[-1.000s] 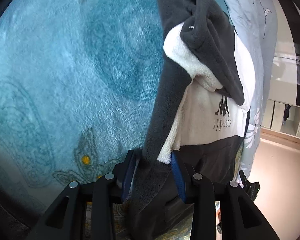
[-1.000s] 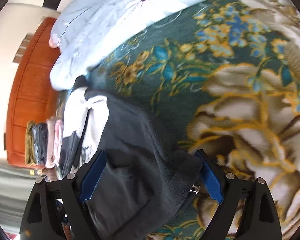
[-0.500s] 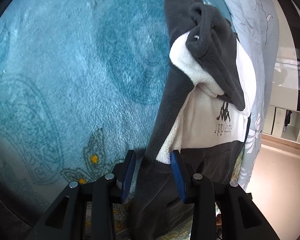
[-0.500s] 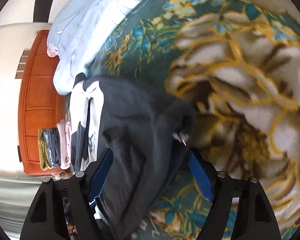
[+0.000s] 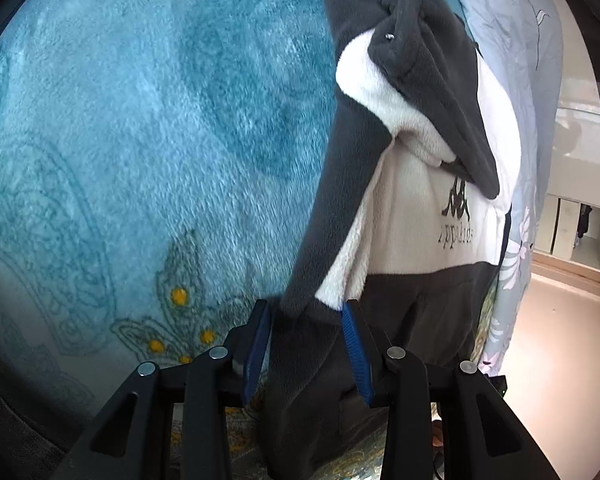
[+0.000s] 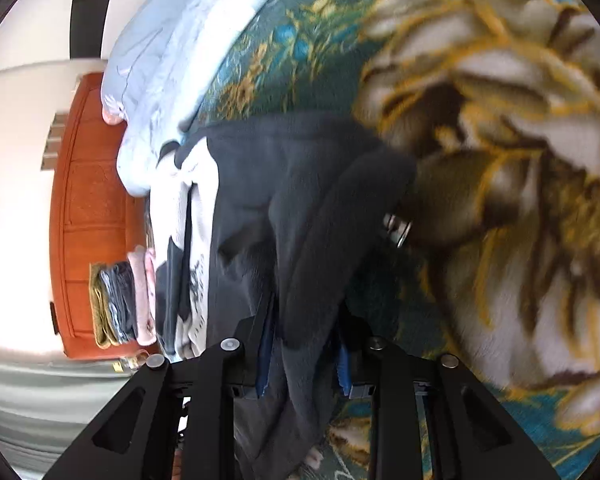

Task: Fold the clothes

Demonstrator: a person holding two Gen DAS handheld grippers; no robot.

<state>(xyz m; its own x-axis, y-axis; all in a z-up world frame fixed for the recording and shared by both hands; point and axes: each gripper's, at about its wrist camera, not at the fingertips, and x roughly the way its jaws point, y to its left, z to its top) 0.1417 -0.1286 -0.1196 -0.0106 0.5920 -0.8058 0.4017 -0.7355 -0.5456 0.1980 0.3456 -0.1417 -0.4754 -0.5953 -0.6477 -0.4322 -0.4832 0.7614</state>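
Note:
A dark grey and white fleece hoodie (image 5: pixel 412 208) with a black logo on its chest lies on a plush blue blanket (image 5: pixel 140 140). My left gripper (image 5: pixel 306 332) is shut on a dark grey fold at the hoodie's side, near its white lining. In the right wrist view the same hoodie (image 6: pixel 284 208) shows its dark grey part over a green and gold floral blanket (image 6: pixel 520 160). My right gripper (image 6: pixel 304 344) is shut on a dark grey fold of it. A metal eyelet (image 6: pixel 398 228) shows at the fabric's edge.
A pale blue floral duvet (image 6: pixel 180 52) lies bunched along the bed's far side, and it also shows in the left wrist view (image 5: pixel 512 60). An orange wooden cabinet (image 6: pixel 84 200) stands beyond the bed, with a stack of folded clothes (image 6: pixel 120 304) in front of it. Pale floor (image 5: pixel 552 360) lies past the bed edge.
My right gripper has closed from wide open onto the hoodie's dark grey fabric and swung over it. My left gripper keeps its hold, and the hoodie has shifted slightly.

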